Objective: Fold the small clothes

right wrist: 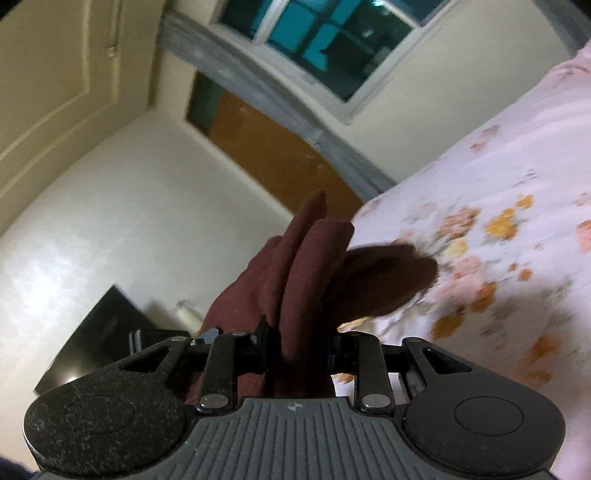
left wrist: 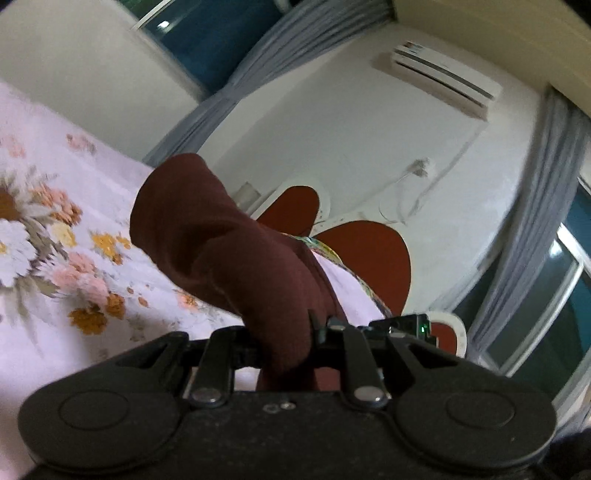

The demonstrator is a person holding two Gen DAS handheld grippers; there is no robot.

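A maroon garment point(left wrist: 221, 251) is lifted above the floral bedsheet point(left wrist: 55, 221). My left gripper point(left wrist: 284, 339) is shut on one bunched part of it, and the cloth bulges up and forward out of the jaws. In the right wrist view the same maroon garment point(right wrist: 314, 258) stands up in folds from my right gripper point(right wrist: 299, 343), which is shut on it. A loose flap hangs to the right over the bedsheet point(right wrist: 498, 184). The fabric hides the fingertips of both grippers.
Red chairs with white rims point(left wrist: 369, 258) stand by the white wall beyond the bed. An air conditioner point(left wrist: 443, 77), grey curtains point(left wrist: 535, 221) and windows point(right wrist: 325, 33) are behind. A dark flat screen point(right wrist: 96, 332) sits low by the wall at the left.
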